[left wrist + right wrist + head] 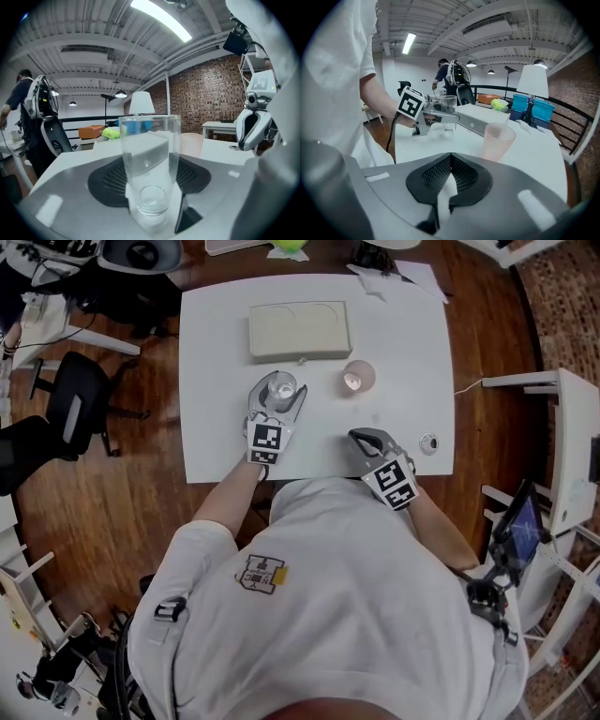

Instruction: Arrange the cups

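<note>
Clear glass (pixel 150 164) is masking part of the pink cup (pixel 191 143) behind it. Small round item (pixel 428 442) on the table (pixel 216 427) is showing too small to identify.

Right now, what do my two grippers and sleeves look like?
The left gripper and right gripper are grey, each with dark mesh-textured pads and a white cube of black square markers. A black cable hangs from the left one. You wear a white short-sleeved shirt.

Table (pixel 403 352): tray (pixel 300 331) at rear centre; glass (pixel 281 386) just before it, between the jaws of the left gripper (pixel 278 396); cup (pixel 357 377) right of glass, apart; small round item (pixel 428 442) near right edge; right gripper (pixel 357 435) near front edge, right of the left
</note>
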{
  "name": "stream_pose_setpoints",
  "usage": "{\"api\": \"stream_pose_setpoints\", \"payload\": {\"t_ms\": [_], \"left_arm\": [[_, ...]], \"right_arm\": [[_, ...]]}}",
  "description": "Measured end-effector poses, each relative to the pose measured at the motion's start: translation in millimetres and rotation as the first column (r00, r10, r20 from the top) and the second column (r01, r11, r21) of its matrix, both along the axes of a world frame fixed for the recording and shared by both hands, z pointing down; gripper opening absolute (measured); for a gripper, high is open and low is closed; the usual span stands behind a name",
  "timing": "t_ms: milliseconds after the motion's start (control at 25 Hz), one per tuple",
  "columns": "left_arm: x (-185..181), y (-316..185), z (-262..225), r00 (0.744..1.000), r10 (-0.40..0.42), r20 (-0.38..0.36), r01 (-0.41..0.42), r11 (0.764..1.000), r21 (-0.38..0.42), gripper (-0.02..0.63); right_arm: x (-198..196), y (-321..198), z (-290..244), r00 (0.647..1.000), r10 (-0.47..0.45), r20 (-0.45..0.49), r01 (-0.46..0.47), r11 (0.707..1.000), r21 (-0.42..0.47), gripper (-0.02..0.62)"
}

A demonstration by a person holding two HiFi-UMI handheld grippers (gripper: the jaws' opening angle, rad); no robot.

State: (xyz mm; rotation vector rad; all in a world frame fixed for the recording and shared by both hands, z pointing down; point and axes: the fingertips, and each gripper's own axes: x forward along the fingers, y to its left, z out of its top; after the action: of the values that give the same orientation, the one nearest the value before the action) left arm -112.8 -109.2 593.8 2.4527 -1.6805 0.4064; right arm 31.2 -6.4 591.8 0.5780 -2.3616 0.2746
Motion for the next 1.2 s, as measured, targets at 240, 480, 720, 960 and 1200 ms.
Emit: {"api": "stream_pose_setpoints", "payload": {"t_ms": [240,480,720,960,1200], "left_arm": [[-20,-9,-43,1.0,0.015,0.006,-0.015,0.999,0.043,0.276],[-37,-56,-77,0.999,0.029,0.033,-0.031,0.997,0.073,0.276],[-46,-85,-106,0.998,0.041,0.037,-0.045,0.991,0.123,0.276],[-55,-121,-126,0.998,0.05,0.027,-0.053,0.987,0.149,0.276],[-55,-151,-124,0.997,0.072,0.015,-0.073,0.987,0.14,0.276]], "right_arm": [[-5,3,-7,0.996,0.074,0.042,-0.075,0.997,0.004,0.0],[2,-15,-18,0.982,0.175,0.073,-0.176,0.984,0.016,0.0],[17,-8,-21,0.965,0.252,0.076,-0.255,0.966,0.037,0.0],[31,-1,-18,0.942,0.329,0.07,-0.332,0.942,0.038,0.0],[39,-2,-15,0.92,0.386,0.073,-0.389,0.92,0.042,0.0]]}}
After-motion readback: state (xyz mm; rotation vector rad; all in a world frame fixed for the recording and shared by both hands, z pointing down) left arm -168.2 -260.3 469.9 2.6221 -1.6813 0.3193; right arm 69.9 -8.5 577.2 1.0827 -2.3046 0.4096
